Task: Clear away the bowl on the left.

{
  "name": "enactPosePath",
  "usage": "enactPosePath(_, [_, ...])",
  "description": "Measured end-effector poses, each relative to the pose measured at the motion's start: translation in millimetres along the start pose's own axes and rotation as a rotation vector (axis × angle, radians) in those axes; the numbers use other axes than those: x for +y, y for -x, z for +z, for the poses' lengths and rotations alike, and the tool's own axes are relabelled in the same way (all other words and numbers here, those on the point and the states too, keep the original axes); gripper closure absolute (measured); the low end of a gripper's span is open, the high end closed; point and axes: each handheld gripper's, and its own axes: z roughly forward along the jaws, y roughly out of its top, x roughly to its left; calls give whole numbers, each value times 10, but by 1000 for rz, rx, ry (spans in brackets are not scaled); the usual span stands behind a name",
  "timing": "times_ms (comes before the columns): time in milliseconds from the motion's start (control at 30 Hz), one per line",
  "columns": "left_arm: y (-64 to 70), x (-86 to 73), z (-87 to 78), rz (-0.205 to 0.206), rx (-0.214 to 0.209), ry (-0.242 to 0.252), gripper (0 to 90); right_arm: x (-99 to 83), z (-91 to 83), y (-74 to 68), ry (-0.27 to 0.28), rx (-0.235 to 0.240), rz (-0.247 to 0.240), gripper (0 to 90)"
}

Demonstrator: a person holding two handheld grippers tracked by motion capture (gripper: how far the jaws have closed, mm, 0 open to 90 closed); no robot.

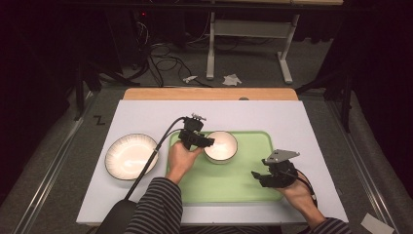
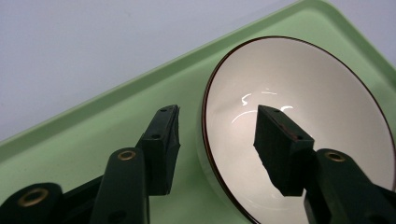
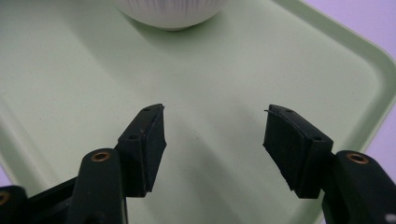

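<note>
Left gripper (image 1: pixel 208 142) sits at the left rim of the small white ceramic bowl with a dark rim line (image 1: pixel 221 146), which stands on the far-left part of the pale green plastic tray (image 1: pixel 253 180). In the left gripper view its jaws are apart and straddle the bowl's wall (image 2: pixel 299 135): 1 jaw inside over the glossy white, 1 outside over the tray (image 2: pixel 93 140). Not clamped; I can't tell if either pad touches the rim yet.

Right gripper (image 1: pixel 257 176) hovers low over the near-right part of the tray, jaws apart, holding nothing; in its own view the ribbed underside of the bowl (image 3: pixel 170 11) shows far ahead, well apart from it.

A wider white ribbed plate with a dark rim (image 1: pixel 130 156) lies on the white tabletop (image 1: pixel 292 117), left of the tray.

Risks, judged:
- Thin, glossy, curved wall: a pinch on 1 side only could slip or let the bowl swing and tip when lifted.
- Closing off-centre could push the bowl across the smooth tray instead of gripping it.
- A lift with no support from the right side could drop the bowl onto the tray or chip it against the plate if carried left.
- The left cable trailing near the plate could snag.
</note>
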Motion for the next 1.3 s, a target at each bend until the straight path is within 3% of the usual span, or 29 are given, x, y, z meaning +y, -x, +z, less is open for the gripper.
enactPosePath(200, [76, -8, -109, 19, -27, 3, 487, 5, 5, -5, -4, 4, -6, 400])
enactPosePath(700, [135, -16, -255, 64, -50, 8, 475, 8, 10, -6, -4, 9, -9, 398])
enactPosePath(900, [159, -31, -310, 65, -58, 9, 474, 7, 11, 6, -2, 11, -4, 396])
enactPosePath(1100, [225, -30, -408, 46, -102, 4, 469, 7, 17, -4, -5, 13, -5, 395])
enactPosePath(1300, [247, -41, -476, 65, -109, 1, 465, 4, 5, -1, 0, 12, -10, 395])
